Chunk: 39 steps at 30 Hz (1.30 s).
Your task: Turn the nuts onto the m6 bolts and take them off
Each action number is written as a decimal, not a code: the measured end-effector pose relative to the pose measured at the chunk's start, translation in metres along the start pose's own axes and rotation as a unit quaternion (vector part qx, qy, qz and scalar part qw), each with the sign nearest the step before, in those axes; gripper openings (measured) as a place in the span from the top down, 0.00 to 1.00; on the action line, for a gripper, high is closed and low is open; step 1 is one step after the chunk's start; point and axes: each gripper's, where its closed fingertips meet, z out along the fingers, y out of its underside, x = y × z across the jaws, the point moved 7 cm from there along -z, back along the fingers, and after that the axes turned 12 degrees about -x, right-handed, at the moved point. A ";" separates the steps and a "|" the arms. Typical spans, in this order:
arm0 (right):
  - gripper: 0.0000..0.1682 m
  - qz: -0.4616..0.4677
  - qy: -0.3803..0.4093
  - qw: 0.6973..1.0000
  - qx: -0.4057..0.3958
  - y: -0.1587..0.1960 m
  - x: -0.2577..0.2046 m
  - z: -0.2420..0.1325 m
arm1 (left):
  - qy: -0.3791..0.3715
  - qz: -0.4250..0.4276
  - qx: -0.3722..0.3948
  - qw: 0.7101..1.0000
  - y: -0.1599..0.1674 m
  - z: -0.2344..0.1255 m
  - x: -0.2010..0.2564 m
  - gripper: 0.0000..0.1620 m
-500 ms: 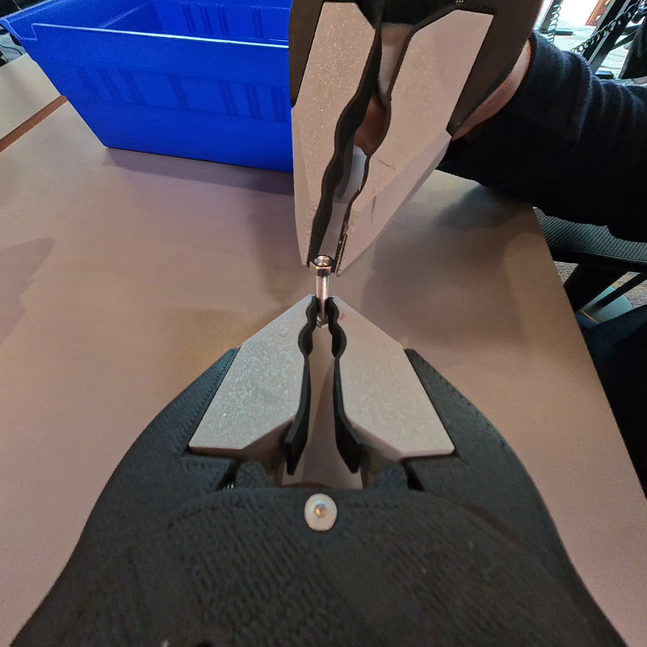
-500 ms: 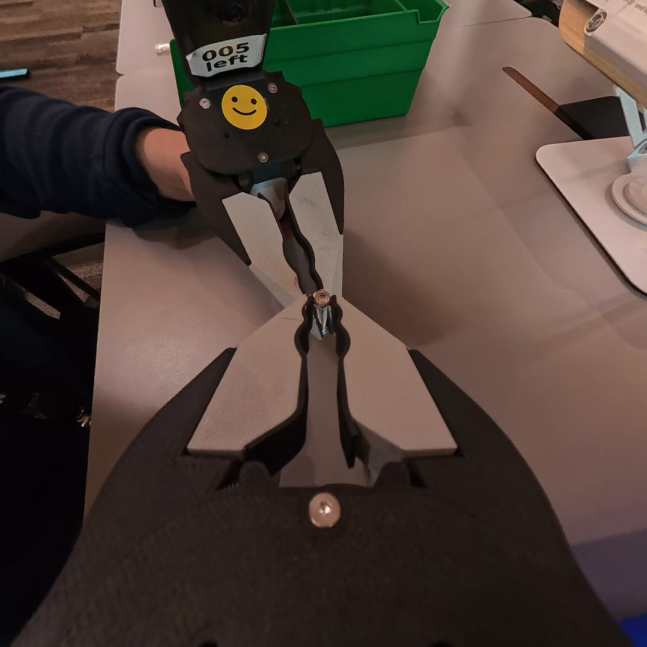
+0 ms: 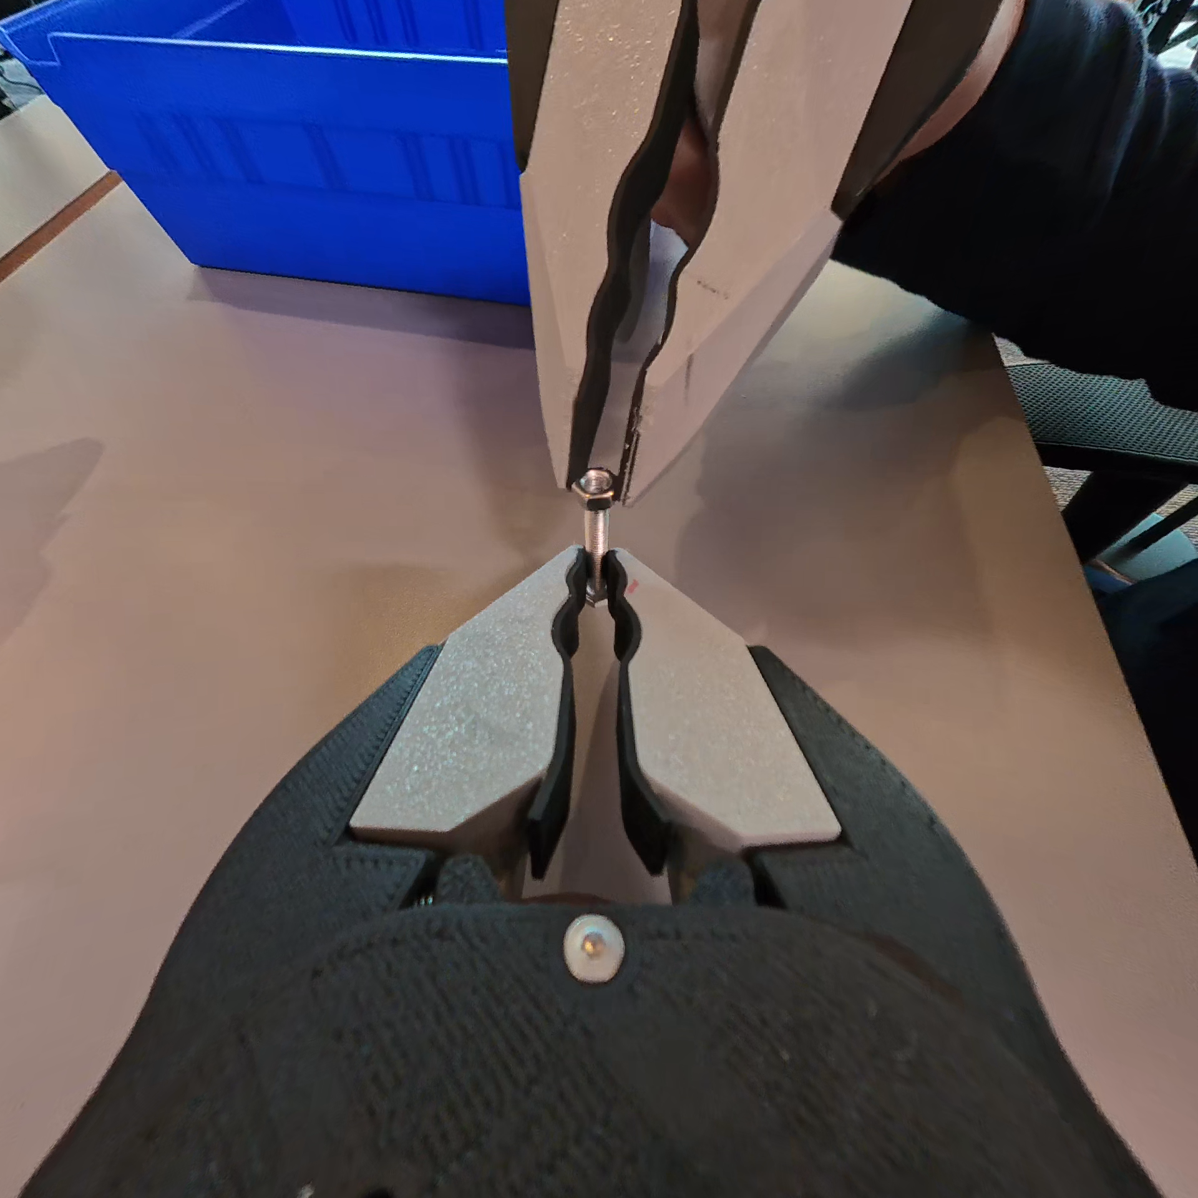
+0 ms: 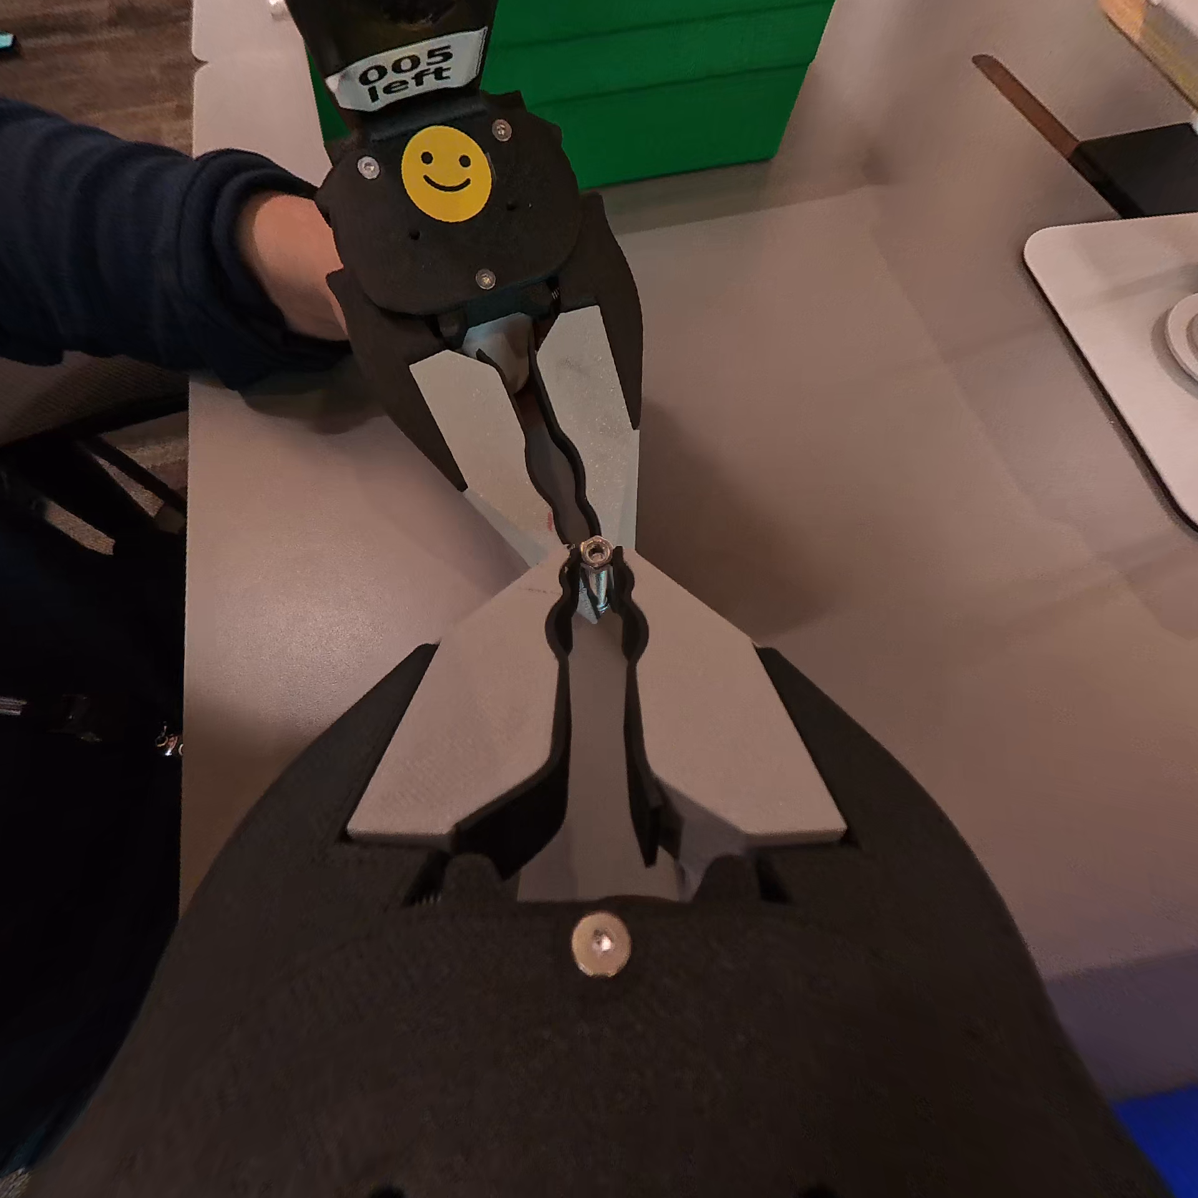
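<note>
The grey worktop (image 3: 227, 518) fills both views. A blue bin (image 3: 292, 162) stands at its far edge in the left wrist view, a green bin (image 4: 681, 97) at its far edge in the right wrist view, and a pale tray (image 4: 1115, 337) is cut off at the right border there.

The 2 grippers meet tip to tip above the worktop. The left gripper (image 3: 595, 570) reaches forward roughly level, held by a hand (image 4: 292, 272) in a dark sleeve (image 4: 117, 246); a round yellow sticker (image 4: 446, 174) sits on its black body and a white label above that. The right gripper (image 4: 593, 570) comes in from the opposite side; in the left wrist view it slants steeply down from the upper edge, and its body is cut off by the frame.

The bolt (image 3: 595, 531) bridges the gap between the tips, well above the worktop. Its long axis runs straight from 1 gripper to the other, head end toward the left gripper and threaded end toward the right one. The left gripper's fingers (image 3: 493, 681) are clamped on the head end, so the head itself is mostly hidden between the black pads. The right gripper's fingers (image 4: 467, 713) are clamped on the nut (image 3: 596, 485), which sits at the far tip of the threaded shaft. How far the nut is wound onto the thread is hard to make out.
</note>
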 end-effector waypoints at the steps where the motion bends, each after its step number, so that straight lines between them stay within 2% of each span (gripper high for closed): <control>1: 0.96 0.000 -0.002 1.000 -0.005 0.000 0.000 0.000 | -0.001 0.001 -0.001 1.000 0.000 0.000 0.000 0.98; 13: 0.96 -0.001 -0.008 0.999 -0.052 -0.002 0.001 0.002 | -0.002 0.004 -0.006 1.000 0.001 0.001 0.001 0.98; 23: 0.88 0.003 0.007 1.000 0.018 -0.001 0.002 -0.009 | 0.010 -0.005 0.009 1.000 0.000 -0.002 0.001 0.98; 29: 0.90 -0.056 -0.057 0.990 0.118 0.003 -0.013 -0.032 | 0.099 0.012 0.043 0.994 -0.004 -0.011 0.013 0.98; 31: 0.91 -0.079 -0.097 0.983 0.137 0.003 -0.024 -0.035 | 0.156 0.026 0.055 0.986 -0.004 -0.014 0.022 0.98; 34: 0.91 -0.098 -0.105 0.981 0.129 0.004 -0.032 -0.029 | 0.202 0.054 0.055 0.976 -0.003 -0.015 0.035 0.98; 39: 0.91 -0.118 -0.146 0.975 0.115 0.009 -0.044 -0.019 | 0.219 0.082 0.052 0.971 -0.002 -0.013 0.045 0.98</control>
